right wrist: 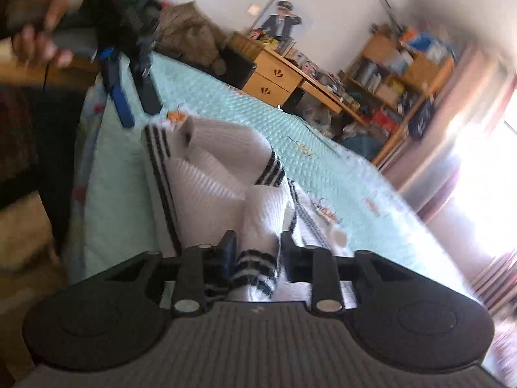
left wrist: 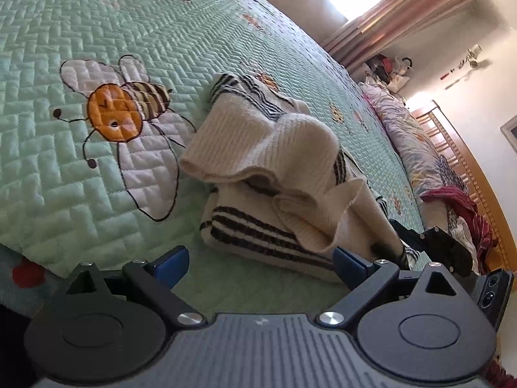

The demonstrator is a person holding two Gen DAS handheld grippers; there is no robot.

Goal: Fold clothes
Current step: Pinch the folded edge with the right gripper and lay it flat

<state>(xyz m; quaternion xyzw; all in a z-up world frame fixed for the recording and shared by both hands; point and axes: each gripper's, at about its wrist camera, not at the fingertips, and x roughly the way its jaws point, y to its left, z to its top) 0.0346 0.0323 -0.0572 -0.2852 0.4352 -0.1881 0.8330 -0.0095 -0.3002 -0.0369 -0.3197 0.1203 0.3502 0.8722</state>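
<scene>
Knitted sweater (right wrist: 206, 174), cream with dark stripes, is seen between the jaws of the right gripper (right wrist: 255, 252), where a striped cuff or hem is bunched; the jaws are drawn partly together around that bunch, though whether the pads actually press on the wool cannot be told from the blurred picture. The garment is judged to be light, soft and limp, with a thick ribbed knit that will sag and stretch wherever it is lifted, so a hold on a doubled edge or on the ribbed band is advised rather than on a single loose layer. The left gripper (left wrist: 260, 260) is spread wide and holds nothing, poised just short of the near edge of the sweater (left wrist: 274, 174), which lies half folded in a lumpy heap on the bed (left wrist: 106, 26). Around the heap the green quilted coverlet, sewn with a large bee (left wrist: 126, 110), lies open on the far side and to the left, so room for laying out a fold is judged ample there. Pillows (left wrist: 404, 135) and a red garment (left wrist: 458, 207) crowd the headboard side, and the bed's near edge lies close to both grippers.
</scene>
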